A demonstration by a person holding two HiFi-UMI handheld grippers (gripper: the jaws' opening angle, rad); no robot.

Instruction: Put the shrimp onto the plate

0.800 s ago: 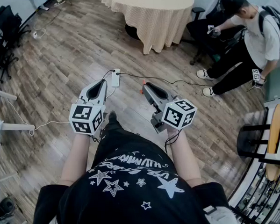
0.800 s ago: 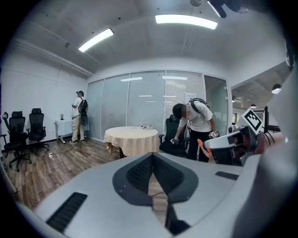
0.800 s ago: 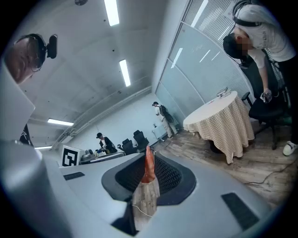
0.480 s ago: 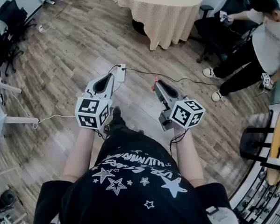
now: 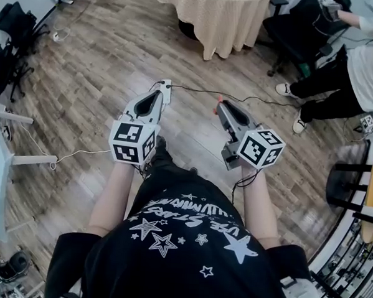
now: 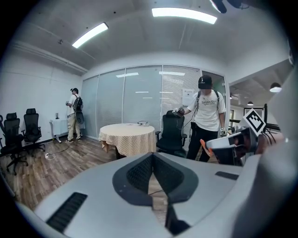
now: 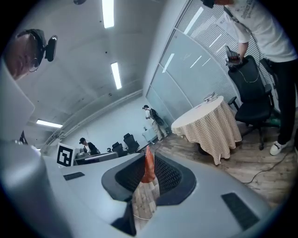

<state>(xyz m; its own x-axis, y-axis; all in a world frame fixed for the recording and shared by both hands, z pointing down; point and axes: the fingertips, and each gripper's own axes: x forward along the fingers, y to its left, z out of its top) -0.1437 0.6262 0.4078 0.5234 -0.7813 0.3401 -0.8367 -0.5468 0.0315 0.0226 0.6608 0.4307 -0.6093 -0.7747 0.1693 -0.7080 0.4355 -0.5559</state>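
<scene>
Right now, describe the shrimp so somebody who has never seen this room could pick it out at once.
Below the round cloth-covered table, the person holds two grippers over the wood floor. The shrimp is the small orange sliver pinched at the tip of the right gripper; the left gripper is shut on nothing.

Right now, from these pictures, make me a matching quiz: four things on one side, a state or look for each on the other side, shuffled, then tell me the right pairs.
Things:
1. left gripper
2. right gripper
3. round table
4. office chair

States:
A. black, standing beside the table
B. fingers shut on the orange shrimp
C. fingers together, nothing between them
D. draped in a checked cloth

Pairs: 1-C, 2-B, 3-D, 4-A
</scene>
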